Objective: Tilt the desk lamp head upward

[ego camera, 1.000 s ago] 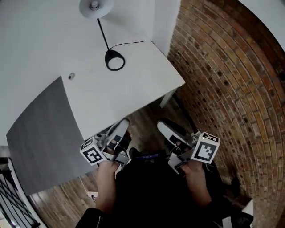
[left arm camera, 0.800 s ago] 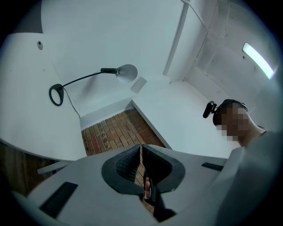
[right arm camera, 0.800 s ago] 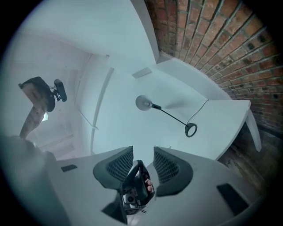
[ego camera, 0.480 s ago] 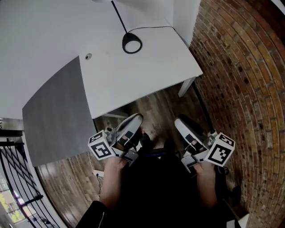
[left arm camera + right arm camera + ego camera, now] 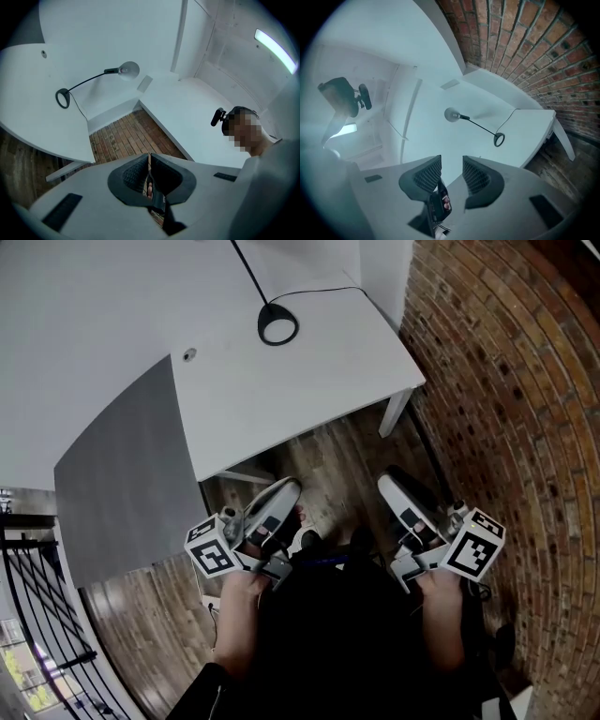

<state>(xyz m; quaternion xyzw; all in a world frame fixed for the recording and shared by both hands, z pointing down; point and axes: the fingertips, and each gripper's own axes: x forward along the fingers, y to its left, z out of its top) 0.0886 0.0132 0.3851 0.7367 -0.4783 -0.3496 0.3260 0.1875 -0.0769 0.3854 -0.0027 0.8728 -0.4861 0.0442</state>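
Observation:
The desk lamp stands at the far side of the white desk [image 5: 309, 381]. In the head view only its black ring base [image 5: 278, 326] and thin stem show; the head is cut off at the top edge. The left gripper view shows the round lamp head [image 5: 129, 70] on its bent stem, far off. The right gripper view shows the lamp head [image 5: 451, 114] and the ring base [image 5: 499, 139]. My left gripper [image 5: 284, 489] is shut and empty, held over the floor short of the desk. My right gripper [image 5: 392, 486] is open and empty beside it.
A brick wall [image 5: 506, 381] runs along the right. A grey panel [image 5: 122, 474] adjoins the desk on the left. A desk leg [image 5: 394, 413] and wooden floor [image 5: 328, 456] lie ahead, a black railing [image 5: 37, 615] at the lower left. The lamp's cable [image 5: 319, 292] trails across the desk's far corner.
The head view has swung, so the desk sits higher and the lamp head has left the top edge. Both grippers now hang over the floor, a little further from the desk's edge.

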